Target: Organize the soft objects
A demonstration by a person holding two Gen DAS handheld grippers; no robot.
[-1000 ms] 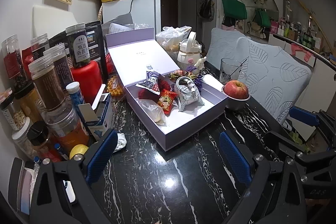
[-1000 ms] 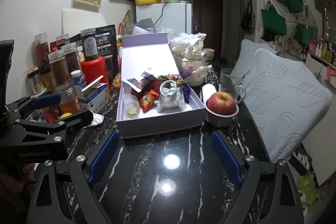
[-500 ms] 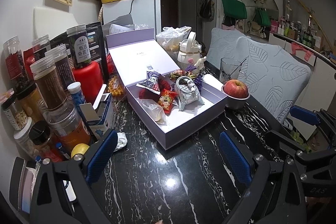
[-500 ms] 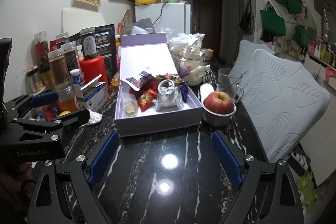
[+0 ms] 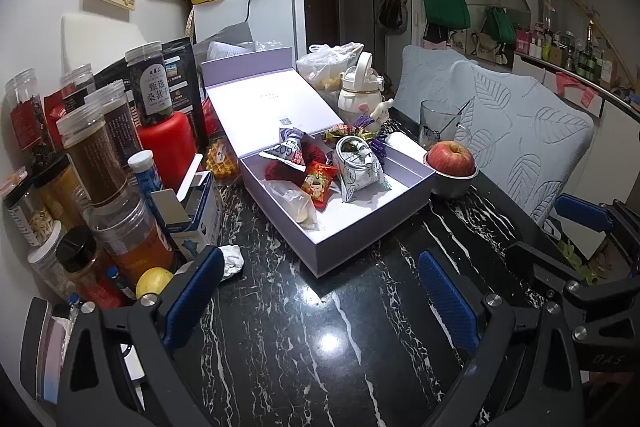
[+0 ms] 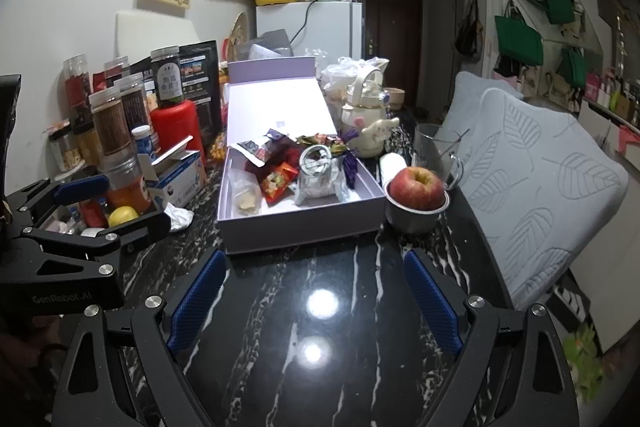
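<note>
- Both grippers have their jaws spread wide with nothing between them: the left gripper (image 5: pixel 320 293) and the right gripper (image 6: pixel 314 301) each hover over bare black marble tabletop (image 6: pixel 320 347), blue pads facing inward.
- In the right wrist view the left gripper shows at the left edge, above the tabletop beside the clutter of jars.
- An open lilac gift box (image 5: pixel 360 227) sits on the tabletop just beyond both grippers, its lid (image 5: pixel 272 107) tilted back behind it.
- Inside the box lies a cluster of soft things at the far end: a silvery grey pouch (image 5: pixel 358 171) with a white cable on top, a red snack packet (image 5: pixel 318 183), a clear bag (image 5: pixel 294 205) nearest the front, a dark red woolly item (image 5: pixel 280 169) and a triangular purple-and-white packet (image 5: pixel 290 147).
- The near half of the box floor is bare.
- A red apple (image 6: pixel 416 187) rests in a small metal bowl (image 6: pixel 414 217) touching the box's right front corner.
- Behind the bowl stand a glass mug (image 6: pixel 438 151) and a cream kettle-shaped jug (image 6: pixel 366 119).
- Left of the box: a red canister (image 5: pixel 166 147), tall plastic jars (image 5: pixel 96 155), an opened blue-and-white carton (image 5: pixel 196 211), a lemon (image 5: pixel 154 283) and a crumpled white wrapper (image 5: pixel 232 261).
- A pale blue leaf-patterned cushion (image 6: pixel 532 195) lines the right side of the table.
</note>
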